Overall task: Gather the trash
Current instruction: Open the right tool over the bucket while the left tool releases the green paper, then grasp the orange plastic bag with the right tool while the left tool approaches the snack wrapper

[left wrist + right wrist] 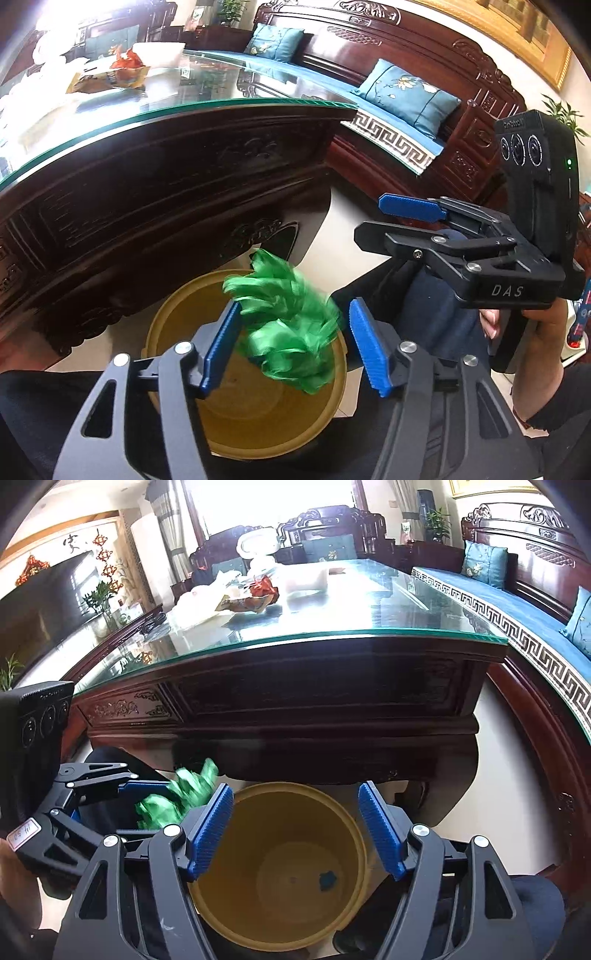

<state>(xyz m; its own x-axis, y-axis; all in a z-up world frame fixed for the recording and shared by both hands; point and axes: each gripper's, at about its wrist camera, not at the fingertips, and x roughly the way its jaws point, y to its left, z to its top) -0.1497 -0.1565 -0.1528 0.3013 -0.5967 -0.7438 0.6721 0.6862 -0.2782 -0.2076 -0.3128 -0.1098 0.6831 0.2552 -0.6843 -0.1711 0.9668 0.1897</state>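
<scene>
A crumpled green wrapper (291, 325) is blurred between the open fingers of my left gripper (295, 347), right above a yellow-brown bin (173, 325) on the floor. It touches the left finger; I cannot tell if it is loose. In the right wrist view the wrapper (177, 797) hangs left of the bin (351, 834), in front of the left gripper (122, 794). My right gripper (295, 834) is open and empty over the bin; it also shows in the left wrist view (373, 221). A small blue scrap (328, 879) lies on the bin's bottom.
A dark carved wooden table with a glass top (332, 635) stands just behind the bin. Wrappers and bags (255, 590) lie on its far part. A wooden bench with blue cushions (517, 602) runs along the right.
</scene>
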